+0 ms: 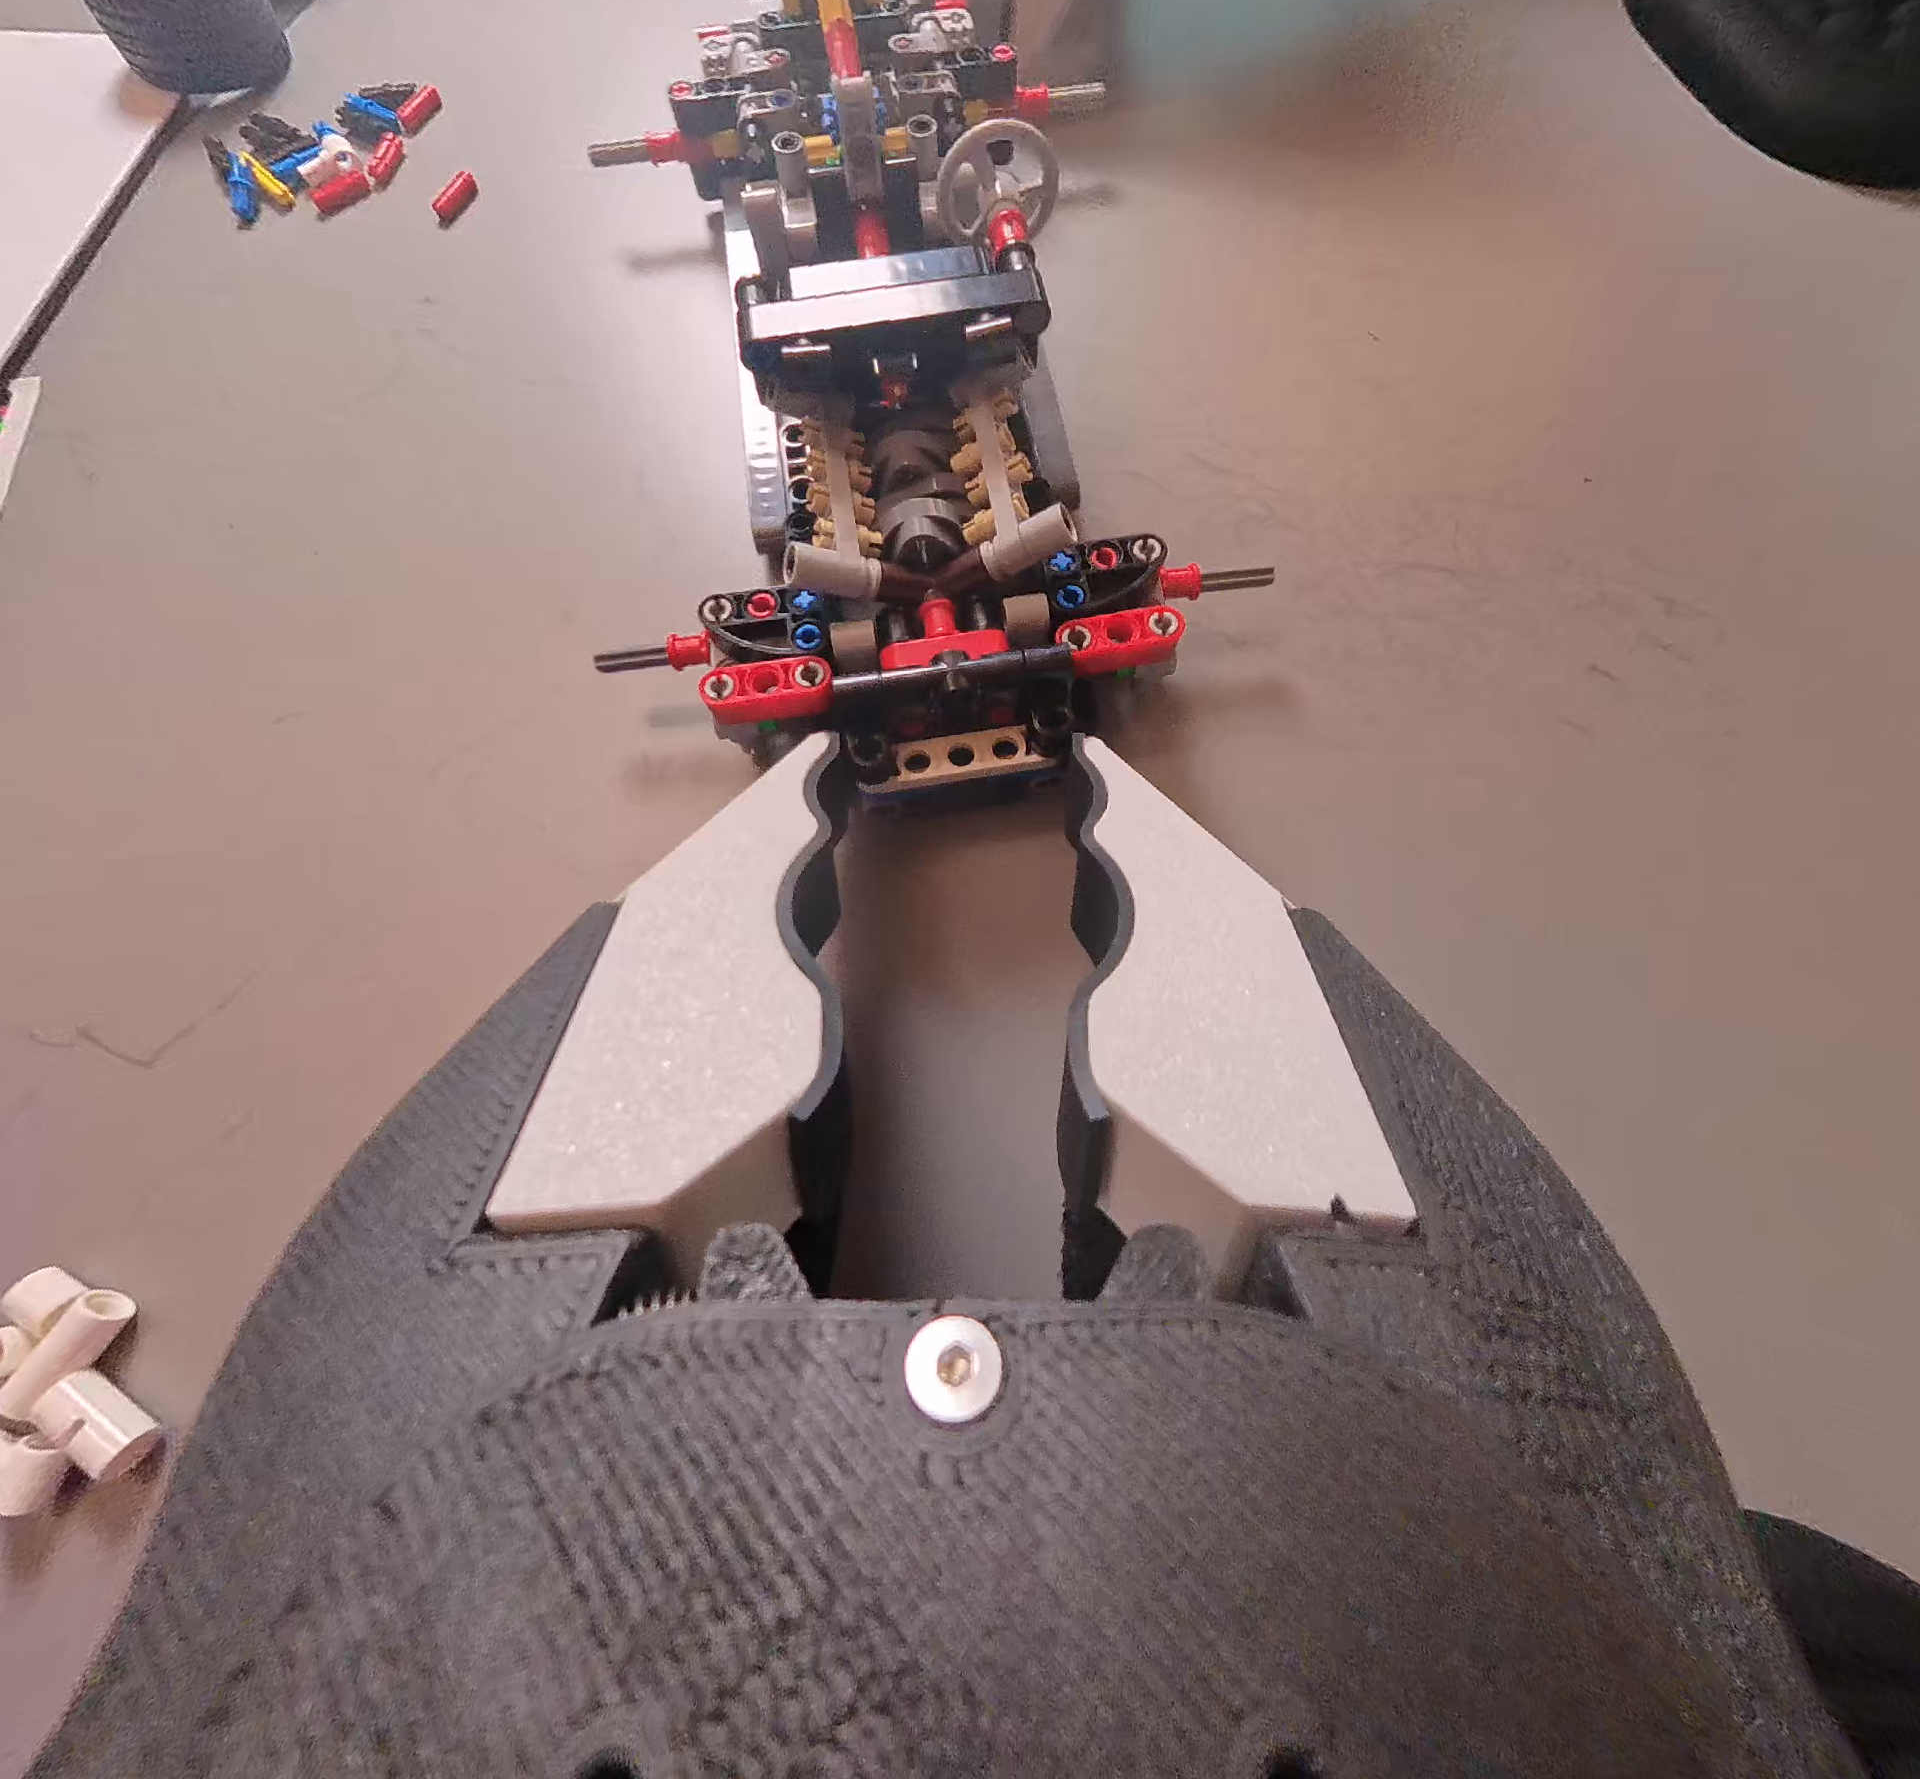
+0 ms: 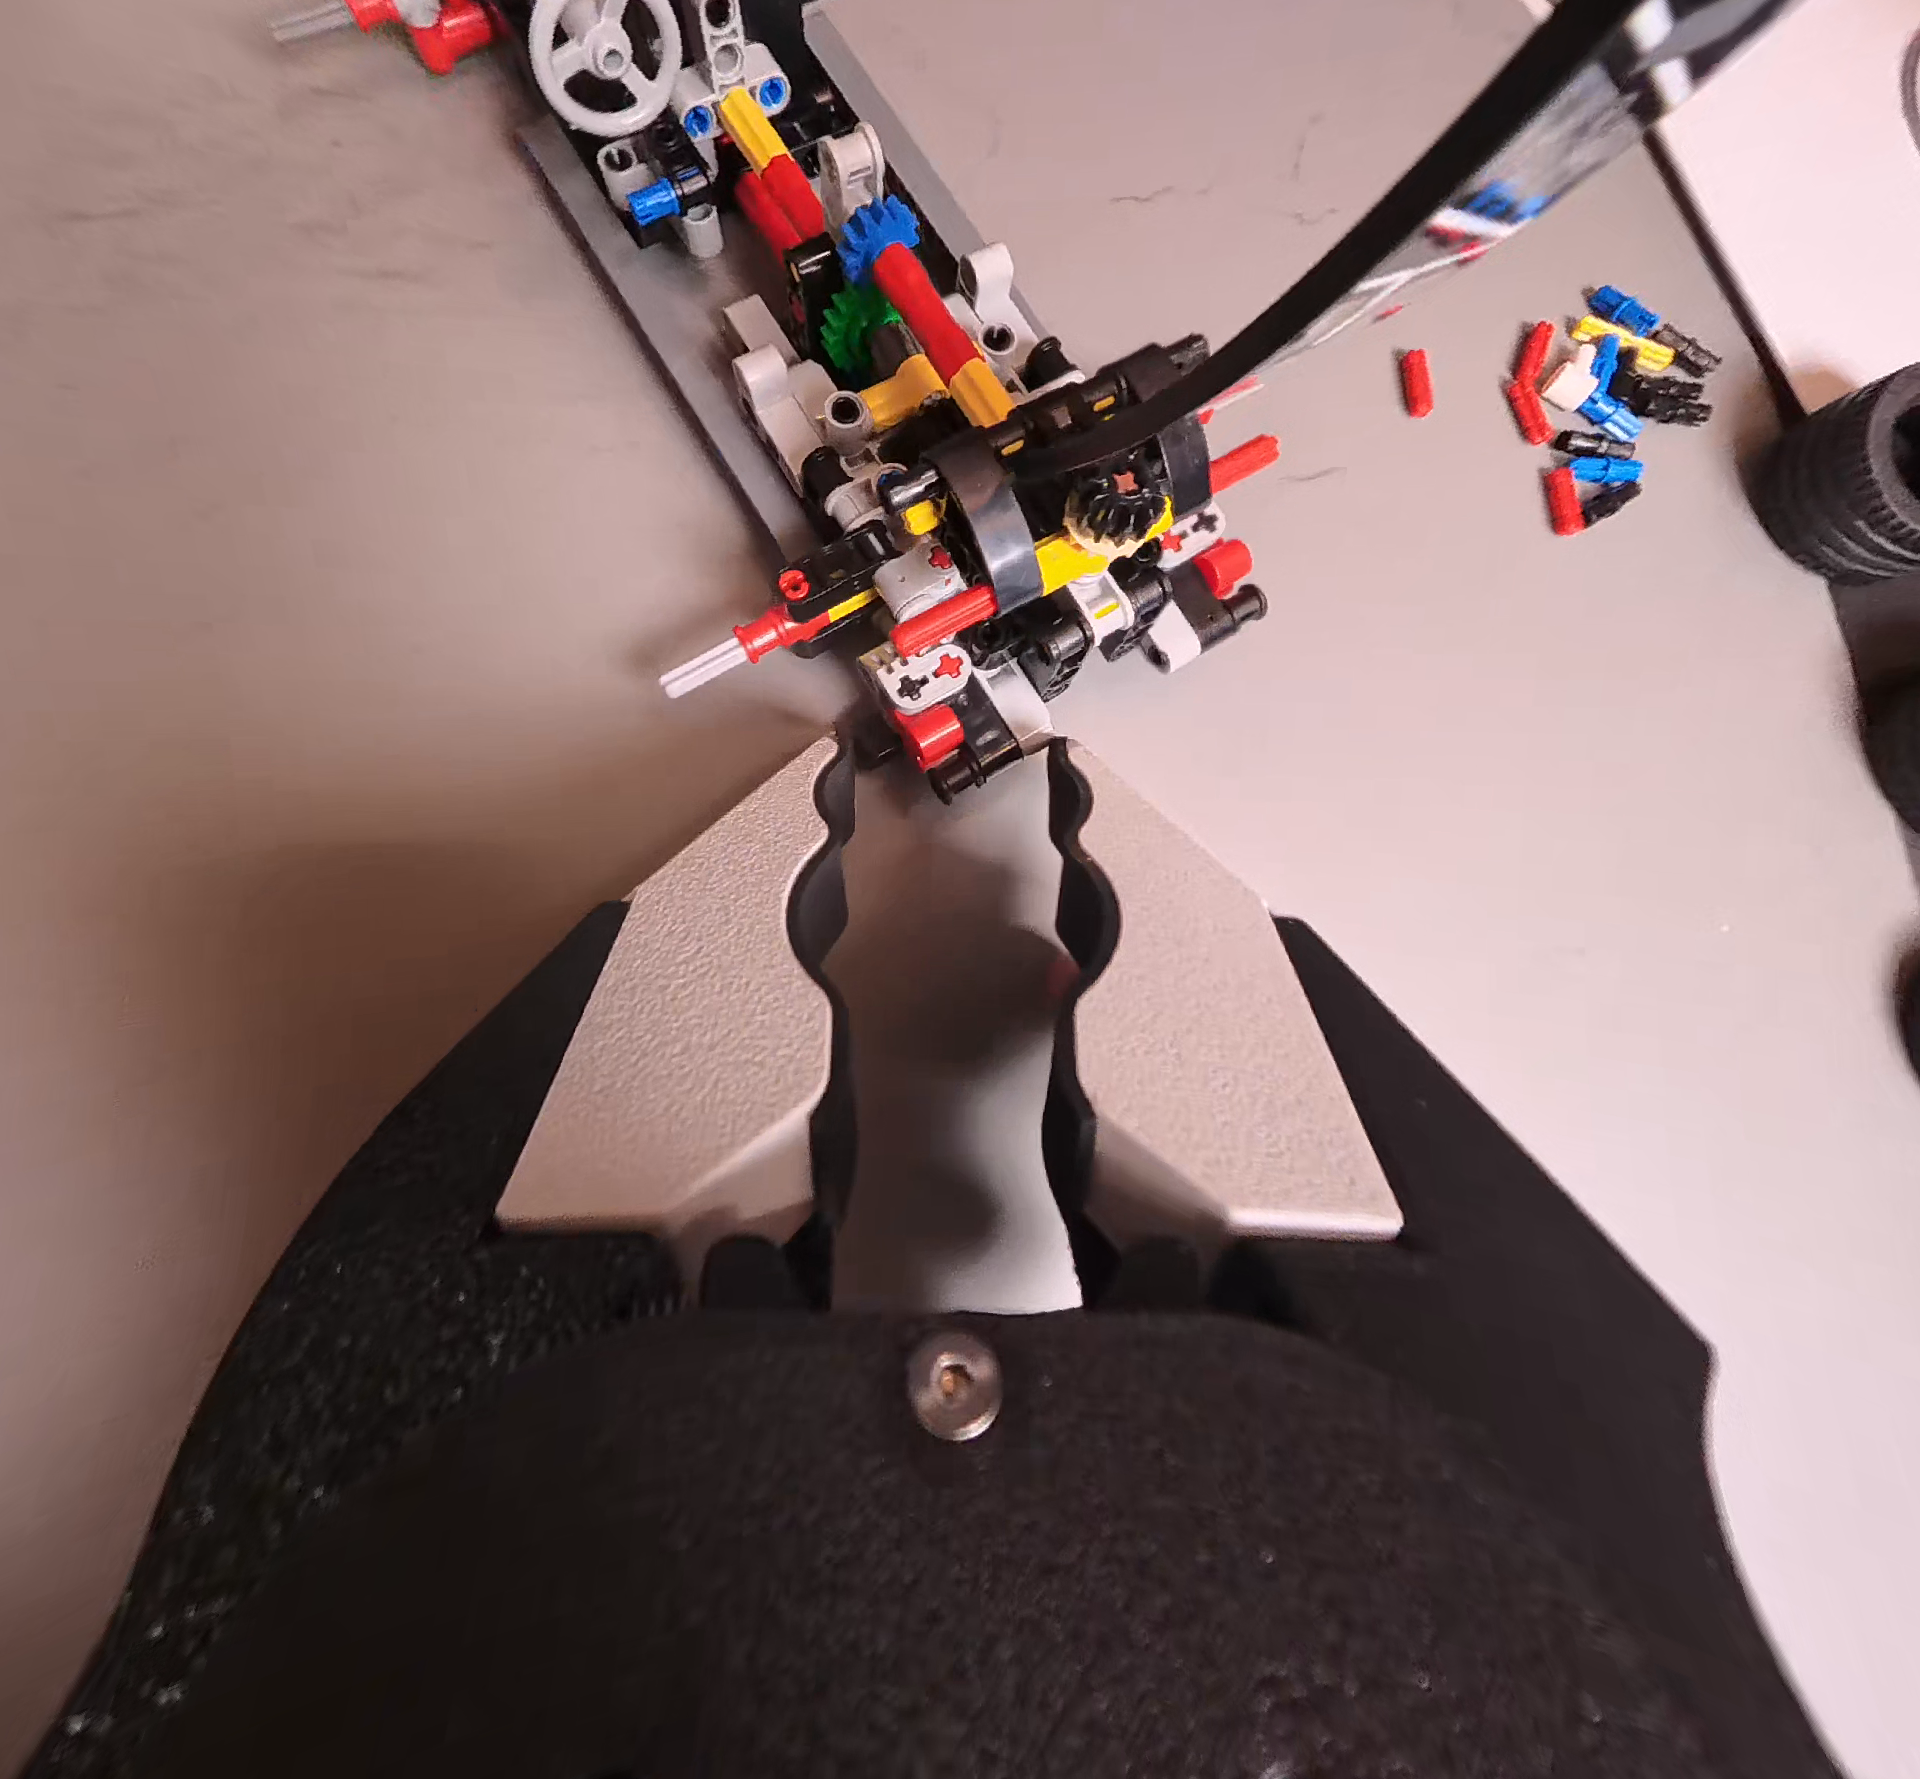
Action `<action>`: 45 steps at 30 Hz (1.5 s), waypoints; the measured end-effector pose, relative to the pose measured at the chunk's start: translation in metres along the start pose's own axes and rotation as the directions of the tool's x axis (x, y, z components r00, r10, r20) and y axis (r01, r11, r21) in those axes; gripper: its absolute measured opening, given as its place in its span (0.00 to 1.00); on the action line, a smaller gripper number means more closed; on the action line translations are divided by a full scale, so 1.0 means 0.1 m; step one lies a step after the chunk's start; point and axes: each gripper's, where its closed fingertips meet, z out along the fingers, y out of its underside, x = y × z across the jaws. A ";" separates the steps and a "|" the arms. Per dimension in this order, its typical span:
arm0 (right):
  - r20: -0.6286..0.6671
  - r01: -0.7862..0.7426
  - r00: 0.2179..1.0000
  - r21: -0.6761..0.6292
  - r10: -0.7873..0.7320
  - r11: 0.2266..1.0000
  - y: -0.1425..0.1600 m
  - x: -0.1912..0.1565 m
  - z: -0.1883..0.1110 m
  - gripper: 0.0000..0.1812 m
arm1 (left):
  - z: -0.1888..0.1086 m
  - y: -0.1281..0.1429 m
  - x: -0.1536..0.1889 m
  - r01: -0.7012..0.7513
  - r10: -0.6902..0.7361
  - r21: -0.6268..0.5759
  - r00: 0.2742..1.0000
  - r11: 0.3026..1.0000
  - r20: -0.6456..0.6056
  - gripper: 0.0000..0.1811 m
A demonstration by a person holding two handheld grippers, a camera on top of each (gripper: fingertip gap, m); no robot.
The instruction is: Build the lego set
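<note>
**Both grippers at opposite ends of a long lego chassis**

Left wrist view: the left gripper point(image 1: 954, 761) sits low over the bench point(image 1: 1455, 690), its jaws spread, and the tan-and-black end block of the lego chassis point(image 1: 904, 441) lies between the fingertips point(image 1: 805, 773); whether they touch it I cannot tell. The chassis stretches straight away from the camera along the middle of the bench. Nearest are red perforated beams, black curved beams with blue and red pins, and thin black axles sticking out to both sides. Behind them two rows of tan pieces flank a dark grey shaft, then a black frame, a light grey steering wheel point(image 1: 1000, 179), and a far section in black, yellow and red. Toward the bench's far left corner lie loose pins point(image 1: 322, 150) in red, blue and black beside black tyres point(image 1: 177, 4). White connectors point(image 1: 62, 1376) lie at the near left edge.

Right wrist view: the right gripper point(image 2: 951, 761) faces the chassis's other end, jaws spread, its tips just beside small red and black pieces there, contact unclear. Red and yellow axles, a blue gear and a green gear run down the centre. A black strap point(image 2: 1351, 243) crosses above it.
</note>
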 end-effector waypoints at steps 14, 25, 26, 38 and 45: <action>-0.309 -0.109 0.948 -0.088 0.077 0.990 0.09 -0.67 -0.18 0.13 | -0.01 0.01 -0.39 -0.009 0.011 -0.026 0.995 1.000 0.098 0.19; -0.410 -0.110 0.909 -0.056 0.078 0.992 -0.03 -0.78 -0.08 0.12 | -0.09 -0.02 -0.88 0.092 -0.085 -0.008 0.954 0.996 0.289 0.22; -0.412 -0.105 0.908 -0.056 0.073 0.993 -0.04 -0.78 -0.08 0.12 | -0.14 -0.03 -0.91 0.098 -0.095 0.005 0.943 0.995 0.318 0.21; -0.358 -0.112 0.909 0.282 0.213 0.953 -0.46 -0.59 -0.70 0.20 | -0.33 -0.60 -0.40 -0.063 0.001 0.207 0.958 0.976 0.286 0.22; -0.247 -0.103 0.951 0.319 0.187 0.942 -0.80 -0.39 -0.61 0.17 | -0.10 -0.67 -0.12 -0.132 0.088 0.177 0.968 0.975 0.235 0.21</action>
